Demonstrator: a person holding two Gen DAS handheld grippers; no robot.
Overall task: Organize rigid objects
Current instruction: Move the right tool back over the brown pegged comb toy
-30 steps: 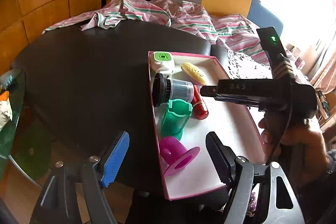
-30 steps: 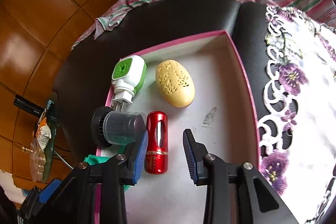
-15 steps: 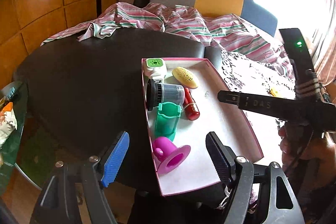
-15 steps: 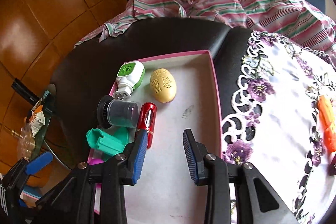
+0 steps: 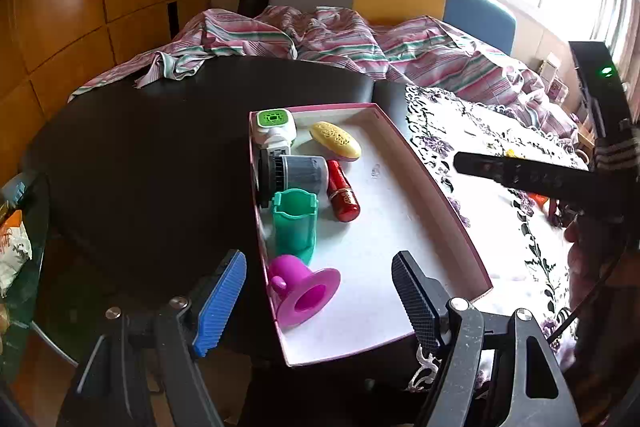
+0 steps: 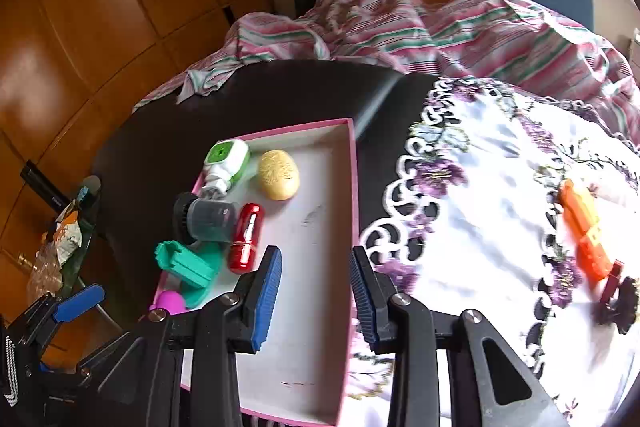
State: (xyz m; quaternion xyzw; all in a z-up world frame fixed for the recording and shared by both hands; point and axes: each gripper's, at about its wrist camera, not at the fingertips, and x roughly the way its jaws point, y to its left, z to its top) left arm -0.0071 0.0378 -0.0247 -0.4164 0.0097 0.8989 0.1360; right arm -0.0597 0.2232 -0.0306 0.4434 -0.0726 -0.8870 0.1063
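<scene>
A shallow pink-rimmed tray (image 5: 440, 187) with a white floor sits on the dark round table (image 5: 140, 155), its right side next to a white cloth with purple floral embroidery (image 6: 480, 195). Along the tray's left wall lie, from far to near, a green-and-white plug-in device (image 5: 274, 127), a grey cylinder with a black ribbed cap (image 5: 292, 171), a teal plastic holder (image 5: 294, 223) and a magenta flanged cup (image 5: 304, 291) lying on its side. A yellow oval piece with a patterned top (image 5: 336, 145) rests just right of the plug-in device, and a red metallic tube (image 5: 342, 193) lies beside the grey cylinder. The left gripper (image 5: 320, 295) hangs above the tray's near end with its jaws spread wide and nothing between them. The right gripper (image 6: 316, 291) hovers over the tray's right rim, jaws narrowly apart and empty. On the embroidered cloth, well apart from the tray, lies an orange block-shaped toy (image 6: 584, 231) with a dark object (image 6: 620, 303) just beyond it, too blurred to name. A striped pink and green sheet (image 5: 360, 47) is bunched at the table's far edge.
</scene>
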